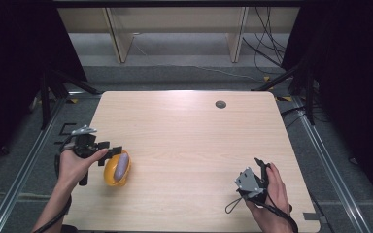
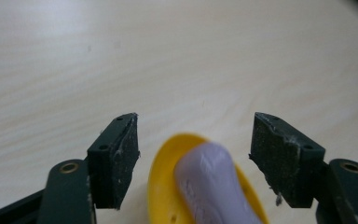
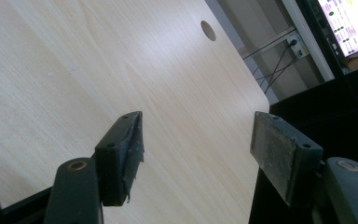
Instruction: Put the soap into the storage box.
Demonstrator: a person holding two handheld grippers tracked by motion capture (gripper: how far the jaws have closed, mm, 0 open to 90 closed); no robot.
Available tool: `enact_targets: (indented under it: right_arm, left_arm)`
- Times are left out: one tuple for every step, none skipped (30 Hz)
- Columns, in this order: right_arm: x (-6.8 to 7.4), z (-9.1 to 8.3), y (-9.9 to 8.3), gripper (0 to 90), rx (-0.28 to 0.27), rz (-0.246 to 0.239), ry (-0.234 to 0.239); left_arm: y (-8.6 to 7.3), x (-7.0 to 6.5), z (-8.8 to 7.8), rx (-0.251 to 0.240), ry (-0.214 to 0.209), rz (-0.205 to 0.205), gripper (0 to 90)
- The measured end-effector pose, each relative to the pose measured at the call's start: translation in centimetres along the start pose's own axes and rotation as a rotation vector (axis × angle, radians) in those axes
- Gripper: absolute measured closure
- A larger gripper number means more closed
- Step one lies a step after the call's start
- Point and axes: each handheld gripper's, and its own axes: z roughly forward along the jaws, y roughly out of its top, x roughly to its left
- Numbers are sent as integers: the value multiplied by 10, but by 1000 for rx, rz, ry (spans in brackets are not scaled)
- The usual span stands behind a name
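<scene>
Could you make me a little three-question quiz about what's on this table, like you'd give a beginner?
1. True or false: the left tool is clamped on the yellow bowl.
2. What lies in the bowl: A) a pale purple lump, B) a spoon, C) a red ball?
3. Which tool, left or right, is beside the bowl?

Key: 1 false, its jaws stand open, pads clear of it; 2 A; 3 left.

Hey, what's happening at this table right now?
A person holds a gripper in each hand at a wooden table. The left gripper hovers with open jaws over a yellow bowl that holds a pale purple object; its pads are clear of both. The right gripper is open with nothing between its jaws, near the table's right front corner.
</scene>
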Motion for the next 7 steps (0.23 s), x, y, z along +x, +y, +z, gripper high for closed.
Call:
enact_targets:
  right_arm:
    - [-1,1,0,350,1,5,-4]
    - [-2,1,0,350,1,10,4]
    - [-2,1,0,350,1,10,4]
    - [-2,2,-1,349,0,10,4]
    - [-3,1,0,349,4,16,20]
    - [-3,2,-1,351,-7,16,7]
    - [-3,2,-1,351,-7,16,7]
  left_arm:
    - [-7,4,-3,-28,-5,-23,322]
    - [-7,4,-3,-28,-5,-23,326]
    - [-13,7,-5,-46,-5,-43,326]
    - [-19,10,-7,-52,-3,-56,326]
    - [-27,13,-10,-40,10,-62,330]
    - [-29,14,-10,-31,15,-59,332]
    - [-29,14,-10,-31,15,-59,332]
